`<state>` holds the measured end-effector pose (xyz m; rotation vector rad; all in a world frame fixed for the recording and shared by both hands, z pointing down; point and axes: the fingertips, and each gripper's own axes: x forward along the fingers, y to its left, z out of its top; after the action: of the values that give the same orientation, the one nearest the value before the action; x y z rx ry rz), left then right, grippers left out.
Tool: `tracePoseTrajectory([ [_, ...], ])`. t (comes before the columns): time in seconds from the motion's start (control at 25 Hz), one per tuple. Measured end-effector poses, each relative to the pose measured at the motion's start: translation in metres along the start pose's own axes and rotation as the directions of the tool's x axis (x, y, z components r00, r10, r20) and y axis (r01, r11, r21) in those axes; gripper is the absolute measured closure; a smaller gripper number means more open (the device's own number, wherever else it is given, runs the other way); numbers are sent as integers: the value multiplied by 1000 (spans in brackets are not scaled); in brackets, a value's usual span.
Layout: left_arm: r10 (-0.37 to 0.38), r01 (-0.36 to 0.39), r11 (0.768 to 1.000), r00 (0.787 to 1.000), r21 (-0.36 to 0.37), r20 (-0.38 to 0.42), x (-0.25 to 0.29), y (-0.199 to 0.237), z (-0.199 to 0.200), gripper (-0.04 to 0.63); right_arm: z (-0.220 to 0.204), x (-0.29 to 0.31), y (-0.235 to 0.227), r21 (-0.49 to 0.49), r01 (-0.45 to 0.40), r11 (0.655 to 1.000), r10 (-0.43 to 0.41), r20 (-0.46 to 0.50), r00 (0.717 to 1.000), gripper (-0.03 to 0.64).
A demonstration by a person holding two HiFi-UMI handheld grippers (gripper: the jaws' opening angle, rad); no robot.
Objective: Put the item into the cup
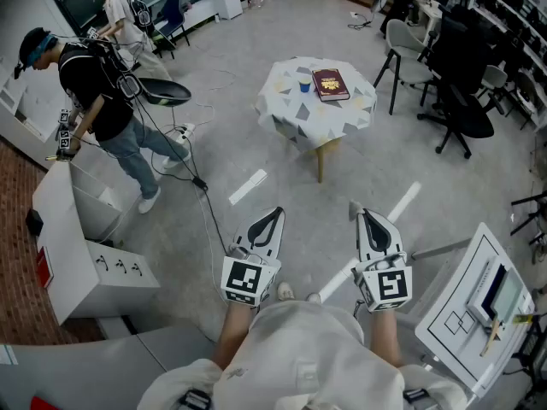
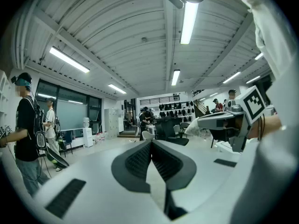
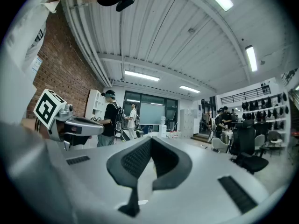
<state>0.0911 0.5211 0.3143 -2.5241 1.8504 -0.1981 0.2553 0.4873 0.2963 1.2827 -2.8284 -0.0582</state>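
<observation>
Your left gripper (image 1: 278, 213), right gripper (image 1: 361, 215): jaws pressed together, holding nothing, well short of table (image 1: 286, 108). Cup (image 1: 304, 85) on table, beside book (image 1: 331, 84).

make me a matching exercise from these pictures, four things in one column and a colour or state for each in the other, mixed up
1 book
2 cup
3 left gripper
4 office chair

a black, on the floor right of the table
b jaws shut, nothing between them
c blue, on the table
d dark red, lying flat

Pairs: 1-d, 2-c, 3-b, 4-a
</observation>
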Motion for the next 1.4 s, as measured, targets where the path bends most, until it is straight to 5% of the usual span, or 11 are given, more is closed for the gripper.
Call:
tracePoseTrajectory([
  [0.28,6,-5,1000,1000,8,-12,-4,-56,3,581,-6,-33,-15,19,-44,999,44,5,999,612],
  [0.64,28,-27,999,999,21,-22,11,-66,4,581,-7,-28,-27,14,-71,997,71,16,997,612],
  [1.4,-16,16,1000,1000,6,-14,107,32,-5,581,-20,102,-59,-15,-11,1000,10,-16,1000,611],
])
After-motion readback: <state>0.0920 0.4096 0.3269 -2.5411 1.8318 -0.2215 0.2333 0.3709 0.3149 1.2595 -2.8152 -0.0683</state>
